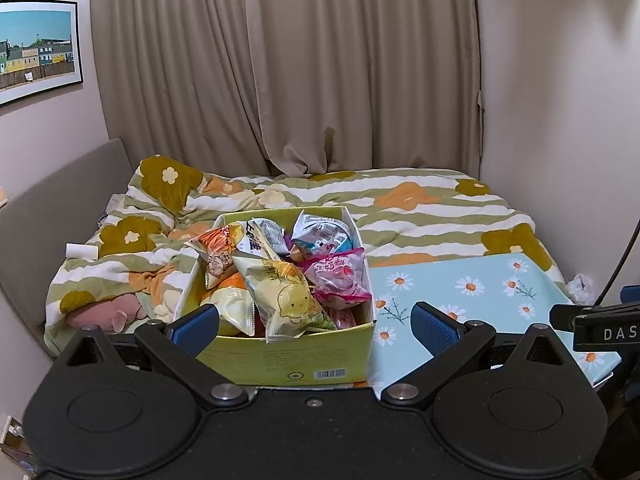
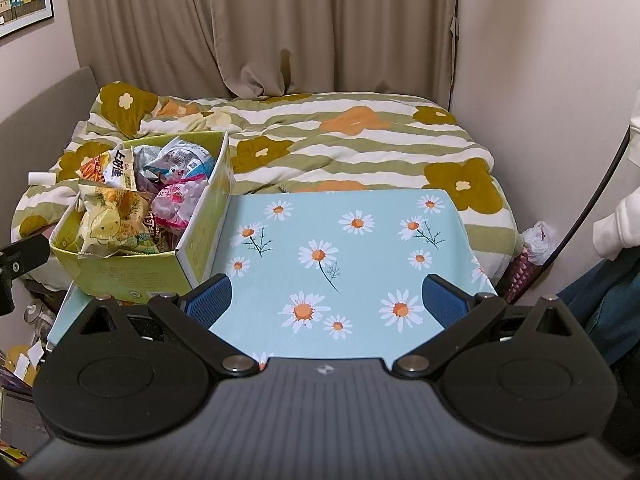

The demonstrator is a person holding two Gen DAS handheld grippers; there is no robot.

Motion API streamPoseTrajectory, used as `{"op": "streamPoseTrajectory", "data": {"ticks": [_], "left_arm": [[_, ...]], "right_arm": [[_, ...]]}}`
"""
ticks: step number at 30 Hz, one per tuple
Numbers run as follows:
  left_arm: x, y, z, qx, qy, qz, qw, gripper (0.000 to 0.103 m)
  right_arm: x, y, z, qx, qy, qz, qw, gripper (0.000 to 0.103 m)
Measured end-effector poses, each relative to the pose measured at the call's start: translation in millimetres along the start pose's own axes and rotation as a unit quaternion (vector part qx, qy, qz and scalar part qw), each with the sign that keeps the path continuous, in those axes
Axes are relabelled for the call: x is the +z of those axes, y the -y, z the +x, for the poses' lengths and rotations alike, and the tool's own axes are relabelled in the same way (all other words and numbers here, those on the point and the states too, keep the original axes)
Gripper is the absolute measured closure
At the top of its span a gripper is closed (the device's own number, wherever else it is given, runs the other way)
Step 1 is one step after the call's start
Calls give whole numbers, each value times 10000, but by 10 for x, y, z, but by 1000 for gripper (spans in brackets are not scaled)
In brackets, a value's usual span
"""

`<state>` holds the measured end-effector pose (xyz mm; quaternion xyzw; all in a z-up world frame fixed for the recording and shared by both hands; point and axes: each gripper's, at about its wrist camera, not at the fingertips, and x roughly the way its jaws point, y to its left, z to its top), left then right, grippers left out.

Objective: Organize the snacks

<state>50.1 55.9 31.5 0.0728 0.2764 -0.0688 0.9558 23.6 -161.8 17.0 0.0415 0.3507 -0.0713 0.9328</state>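
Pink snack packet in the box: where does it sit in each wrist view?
Left wrist: pink snack packet lies just right of centre, against the right wall of the yellow-green box, beside the yellow cartoon packet.
Right wrist: the same packet sits left of centre, against the box's right wall.
Shared landmark: the blue daisy-print surface directly right of the box.

Snack packets [image 1: 288,292] heaped in open yellow-green box [image 1: 288,360].

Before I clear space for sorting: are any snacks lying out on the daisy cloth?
No, the daisy cloth is bare; every snack packet sits inside the green box.
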Motion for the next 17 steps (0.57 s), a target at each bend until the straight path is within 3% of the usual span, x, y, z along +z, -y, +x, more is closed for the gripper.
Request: {"op": "streamPoseTrajectory", "data": {"ticks": [17], "left_arm": [[20, -82, -39, -25, 244, -136, 9996, 0]], "right_arm": [[-11, 12, 14, -4, -1, 9, 10000, 0]]}}
